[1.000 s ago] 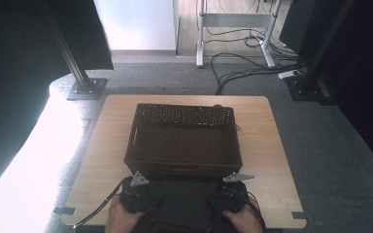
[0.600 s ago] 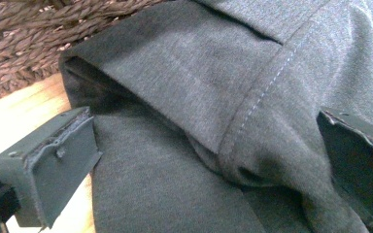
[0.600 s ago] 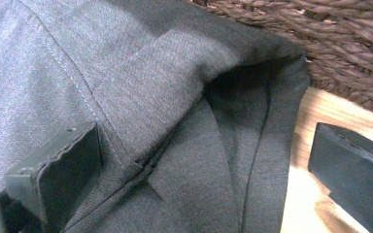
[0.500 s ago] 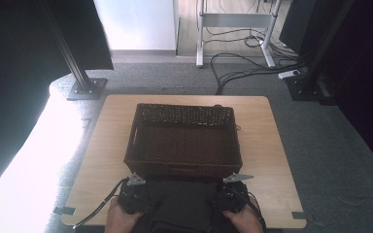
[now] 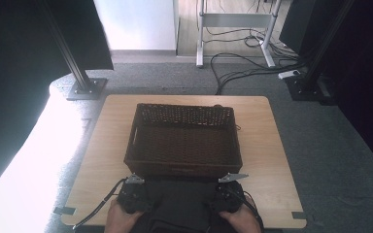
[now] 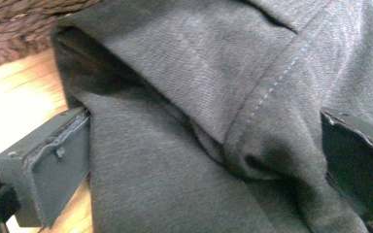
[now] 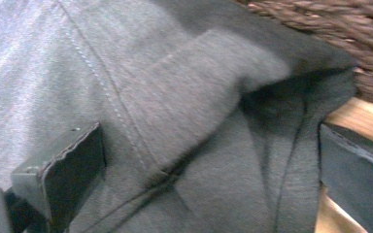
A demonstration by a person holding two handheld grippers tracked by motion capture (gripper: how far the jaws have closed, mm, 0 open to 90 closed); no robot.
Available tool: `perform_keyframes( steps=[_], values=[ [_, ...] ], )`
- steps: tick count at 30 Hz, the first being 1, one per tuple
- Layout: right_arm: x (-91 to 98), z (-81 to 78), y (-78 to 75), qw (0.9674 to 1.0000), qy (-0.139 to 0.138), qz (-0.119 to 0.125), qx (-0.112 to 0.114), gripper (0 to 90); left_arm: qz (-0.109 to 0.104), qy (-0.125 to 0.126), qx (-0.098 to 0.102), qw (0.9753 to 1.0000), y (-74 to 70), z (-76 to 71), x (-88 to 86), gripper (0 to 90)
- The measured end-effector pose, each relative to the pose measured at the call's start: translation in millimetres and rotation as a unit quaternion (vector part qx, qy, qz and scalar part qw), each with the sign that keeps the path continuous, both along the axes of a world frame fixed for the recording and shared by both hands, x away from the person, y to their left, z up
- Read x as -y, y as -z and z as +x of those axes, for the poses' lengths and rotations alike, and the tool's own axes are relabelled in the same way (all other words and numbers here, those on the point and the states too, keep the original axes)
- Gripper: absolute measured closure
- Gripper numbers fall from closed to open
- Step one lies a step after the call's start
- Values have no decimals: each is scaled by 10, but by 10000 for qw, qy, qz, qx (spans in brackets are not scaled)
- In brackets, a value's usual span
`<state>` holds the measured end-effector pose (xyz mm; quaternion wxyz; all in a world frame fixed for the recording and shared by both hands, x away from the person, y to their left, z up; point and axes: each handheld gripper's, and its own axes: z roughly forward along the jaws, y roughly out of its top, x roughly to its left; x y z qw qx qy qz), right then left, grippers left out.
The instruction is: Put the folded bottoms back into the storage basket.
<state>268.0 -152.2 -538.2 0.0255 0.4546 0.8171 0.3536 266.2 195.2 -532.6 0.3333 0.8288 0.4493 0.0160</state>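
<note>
- The step in hand looks like the taking hold of a folded dark grey garment [image 5: 180, 206] at the near edge of the wooden table [image 5: 267, 160], most likely so as to lift it into the wicker basket [image 5: 183, 141] that stands just beyond both grippers.
- Left gripper [image 6: 206, 160]: the jaws stand wide apart with a thick fold of the cloth between them. The cloth touches the left jaw and reaches the right one, but nothing is pinched yet, so it has no firm hold.
- Right gripper [image 7: 209, 174]: the jaws are likewise spread wide, astride a bunched corner of the same garment, not closed on it.
- The garment lies between the two grippers and under their tips, its far edge up against the basket's near wall.
- My judgement of the next move: both pairs of jaws must close on their folds, taking all the layers, then rise together and carry forward over the basket's rim.
- Garment: a fine twill-like weave, matte, with pale topstitched seams and a doubled hem. It is soft and will sag between the two holds.
- Basket: dark brown woven wicker, rectangular, open at the top, with a coarse braided rim, stiff and nothing seen inside it.
- Table: pale wood with a smooth top and rounded corners.
</note>
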Motion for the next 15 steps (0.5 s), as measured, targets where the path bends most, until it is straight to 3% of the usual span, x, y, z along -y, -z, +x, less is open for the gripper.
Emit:
perform_keyframes(
  steps=[6, 8, 10, 15],
  values=[
    [-37, 12, -32, 9997, -161, 101, -148, 126, -23, 246, -73, 9997, -9, 5, 56, 0],
    [-65, 18, -43, 9996, -203, 76, -194, 163, 65, 308, -85, 9995, -19, -4, 92, 9],
    [-97, 30, -52, 9990, -327, 124, -266, 230, 166, 368, -85, 9991, -34, -11, 131, 37],
    [-170, 61, -51, 9981, -493, 207, -307, 331, 152, 518, -91, 9985, -55, -14, 139, 147]
  ],
)
